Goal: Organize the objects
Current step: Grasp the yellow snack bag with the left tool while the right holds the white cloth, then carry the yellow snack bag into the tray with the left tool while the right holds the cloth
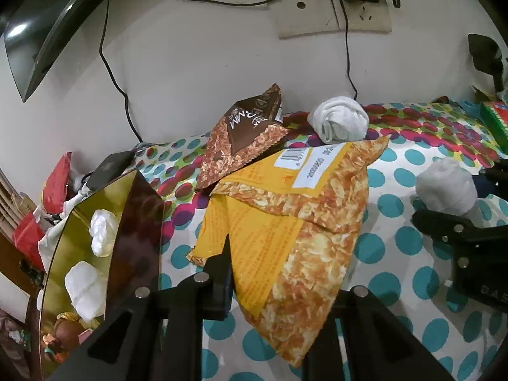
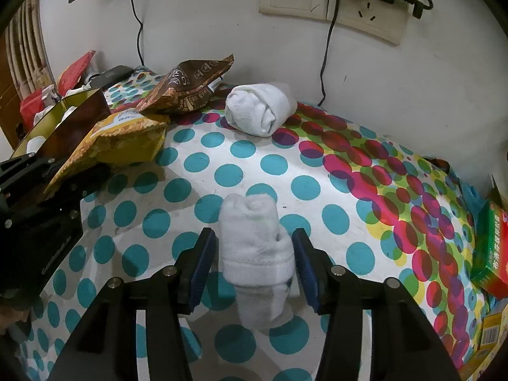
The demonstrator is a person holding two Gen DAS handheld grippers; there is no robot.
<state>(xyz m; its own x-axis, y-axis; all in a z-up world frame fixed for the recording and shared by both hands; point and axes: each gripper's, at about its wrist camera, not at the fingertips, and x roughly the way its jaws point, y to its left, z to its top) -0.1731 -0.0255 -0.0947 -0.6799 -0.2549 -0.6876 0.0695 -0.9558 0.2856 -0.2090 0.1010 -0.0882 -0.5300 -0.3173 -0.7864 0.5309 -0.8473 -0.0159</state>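
The right tongs point(image 2: 253, 236) sit low in their own view, tilted down at the desk point(image 2: 320, 187), which is covered by a cloth of teal, red and green dots. Their blue pads point(image 2: 203, 266) stand at a narrow gap either side of a rolled grey sock point(image 2: 254, 244). The sock lies on the cloth between them, and a sliver of space shows at each pad, so they do not press on it.

The left tongs point(image 1: 285, 260) are closed on the near edge of a yellow bag point(image 1: 285, 206). One finger lies against the bag's edge and the other is hidden under it. In the right view the bag's corner runs in between the black jaws, and the rest of the bag slopes down onto the cloth.

Behind the yellow bag, a brown bag point(image 2: 187, 85) rests partly on it, near the wall. Just right of that, a rolled white towel point(image 2: 260, 108) lies on the cloth, well apart from the sock.

Left of the yellow bag stands an open gold box point(image 1: 79, 222) with white wrapped pieces inside. A green box point(image 2: 489, 254) lies at the desk's right edge. On the wall above, a socket point(image 2: 365, 9) holds black plugs with cables hanging down
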